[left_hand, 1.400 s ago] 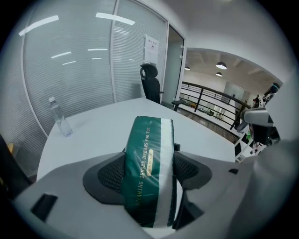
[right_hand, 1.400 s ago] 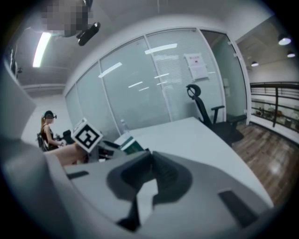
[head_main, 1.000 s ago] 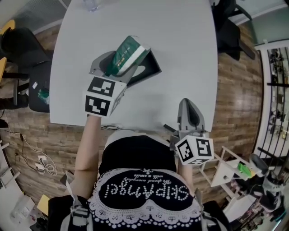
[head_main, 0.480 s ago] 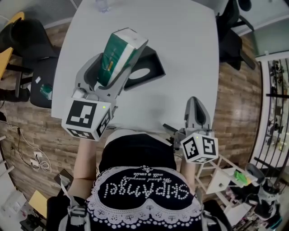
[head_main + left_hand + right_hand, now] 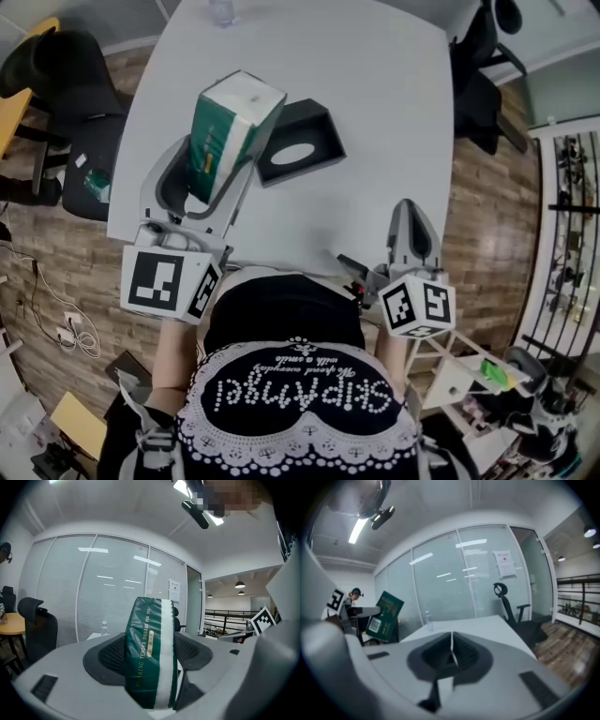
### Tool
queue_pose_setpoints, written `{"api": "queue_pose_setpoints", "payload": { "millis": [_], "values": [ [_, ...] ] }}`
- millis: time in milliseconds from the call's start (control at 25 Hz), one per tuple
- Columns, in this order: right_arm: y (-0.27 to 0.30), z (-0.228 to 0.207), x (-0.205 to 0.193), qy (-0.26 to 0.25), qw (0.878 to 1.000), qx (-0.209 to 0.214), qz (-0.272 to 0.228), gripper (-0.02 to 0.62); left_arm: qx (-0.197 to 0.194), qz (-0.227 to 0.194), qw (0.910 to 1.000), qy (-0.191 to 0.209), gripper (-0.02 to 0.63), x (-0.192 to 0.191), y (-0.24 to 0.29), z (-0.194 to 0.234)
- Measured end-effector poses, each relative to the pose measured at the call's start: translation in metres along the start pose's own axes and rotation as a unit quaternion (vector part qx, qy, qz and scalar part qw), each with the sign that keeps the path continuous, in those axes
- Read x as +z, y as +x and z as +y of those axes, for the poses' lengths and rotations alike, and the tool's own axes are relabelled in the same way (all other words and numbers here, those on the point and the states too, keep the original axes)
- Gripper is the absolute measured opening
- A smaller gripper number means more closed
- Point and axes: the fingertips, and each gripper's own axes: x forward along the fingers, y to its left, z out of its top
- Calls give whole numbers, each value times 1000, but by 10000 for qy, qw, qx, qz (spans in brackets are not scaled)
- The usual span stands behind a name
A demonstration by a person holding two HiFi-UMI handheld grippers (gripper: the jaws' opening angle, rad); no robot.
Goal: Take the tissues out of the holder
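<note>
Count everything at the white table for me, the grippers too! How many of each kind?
Tissue pack: 1
Black holder: 1
Water bottle: 1
Grippers: 2, the left gripper and the right gripper
Total: 5

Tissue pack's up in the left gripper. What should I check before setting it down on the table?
1. Left gripper shut firmly on the green-and-white plastic tissue pack: ok.
2. Pack lifted clear of the black rectangular holder: ok.
3. Right gripper empty and shut, off to the side: ok.
4. Bare space on the white table for a set-down: ok.
5. More tissues left inside the holder: cannot tell.
</note>
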Motion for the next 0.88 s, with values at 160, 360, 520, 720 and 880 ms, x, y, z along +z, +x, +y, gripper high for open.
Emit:
{"api": "queue_pose_setpoints", "payload": {
  "millis": [160, 360, 520, 720, 880],
  "values": [
    [-2, 4, 7, -52, 10000, -27, -29, 34, 65, 15, 10000, -44, 333, -2, -14, 4],
    [-9, 6, 6, -165, 9999, -36, -22, 34, 190, 195, 9996, -110, 333, -21, -29, 8],
    [-14, 6, 3, -341, 9994, -60, 29, 34, 248, 265, 9992, -155, 333, -35, -36, 8],
    [-20, 5, -1, -372, 9992, -99, 78, 34, 286, 309, 9988, -238, 333, -47, -41, 7],
    [-25, 6, -3, -400, 9991, -101, 92, 34, 278, 354, 9986, -283, 333, -53, -46, 5]
  ]
}}
